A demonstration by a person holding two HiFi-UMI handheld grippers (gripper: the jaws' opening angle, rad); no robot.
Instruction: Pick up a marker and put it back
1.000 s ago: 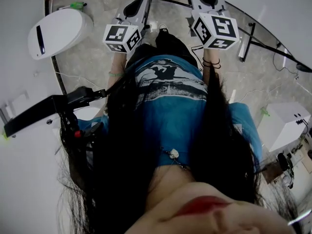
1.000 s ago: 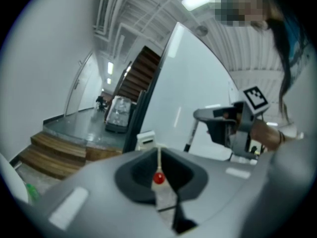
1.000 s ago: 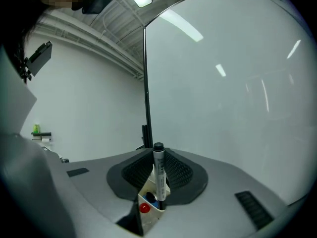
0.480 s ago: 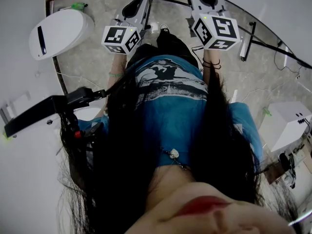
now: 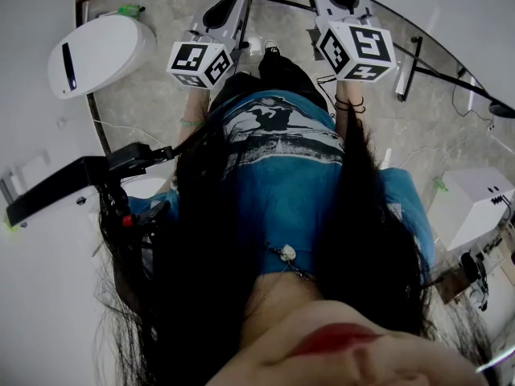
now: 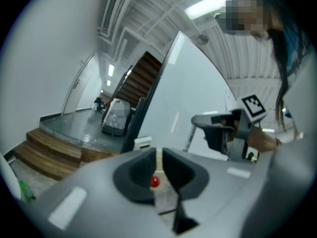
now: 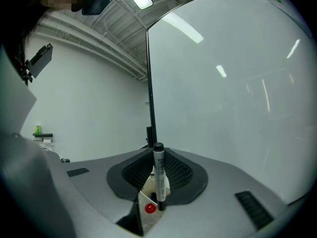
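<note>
Grey stone floor [image 5: 145, 103] lies under the rig, with open room in the middle. At far left, a white rounded unit [image 5: 96, 51] and a black bracket arm [image 5: 76, 182] narrow that side. My left claw [image 6: 159, 158] has its jaws almost together, with nothing between them. My right claw [image 7: 157, 170] is clamped on the marker [image 7: 159, 172], which stands upright, black cap up. Black stand rods [image 5: 418, 55] cross just right of it, and a white box [image 5: 471, 203] sits at far right.
</note>
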